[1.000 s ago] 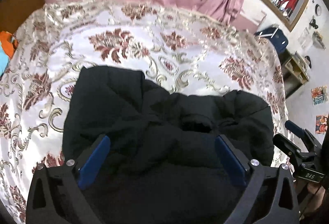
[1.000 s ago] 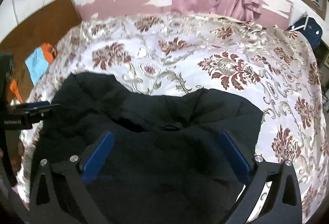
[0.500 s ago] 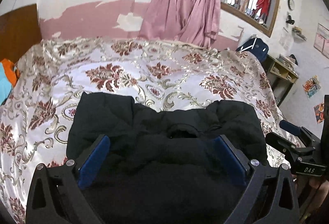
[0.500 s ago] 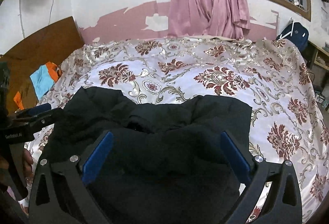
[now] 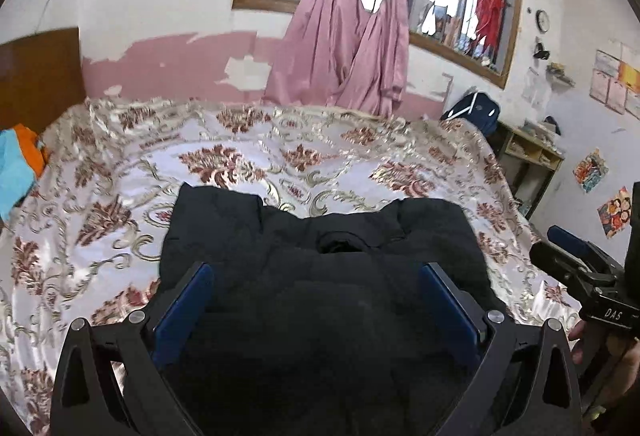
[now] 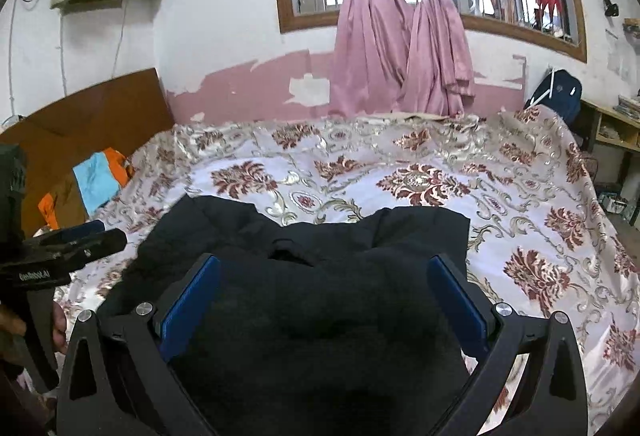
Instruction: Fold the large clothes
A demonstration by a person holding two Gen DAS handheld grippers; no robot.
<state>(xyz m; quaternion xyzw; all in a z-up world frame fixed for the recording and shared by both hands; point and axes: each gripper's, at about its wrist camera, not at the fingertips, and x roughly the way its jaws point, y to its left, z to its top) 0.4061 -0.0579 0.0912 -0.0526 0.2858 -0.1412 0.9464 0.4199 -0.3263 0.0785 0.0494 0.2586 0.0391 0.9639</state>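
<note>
A black padded jacket (image 5: 320,276) lies folded on the near part of the bed; it also shows in the right wrist view (image 6: 320,296). My left gripper (image 5: 316,300) is open and empty above the jacket's near half, its blue pads spread wide. My right gripper (image 6: 324,296) is also open and empty above the jacket. The right gripper shows at the right edge of the left wrist view (image 5: 580,268), and the left gripper at the left edge of the right wrist view (image 6: 68,248). Neither touches the jacket.
The bed (image 5: 280,155) has a white cover with a red floral pattern. Blue and orange clothes (image 6: 96,179) lie by the wooden headboard (image 6: 80,115) on the left. Pink curtains (image 6: 400,35) hang at the window behind. A shelf and dark bag (image 5: 476,111) stand on the right.
Both grippers have lifted and tilted up from the jacket, so more of the wall and window shows. The jacket lies still. Both stay open.
</note>
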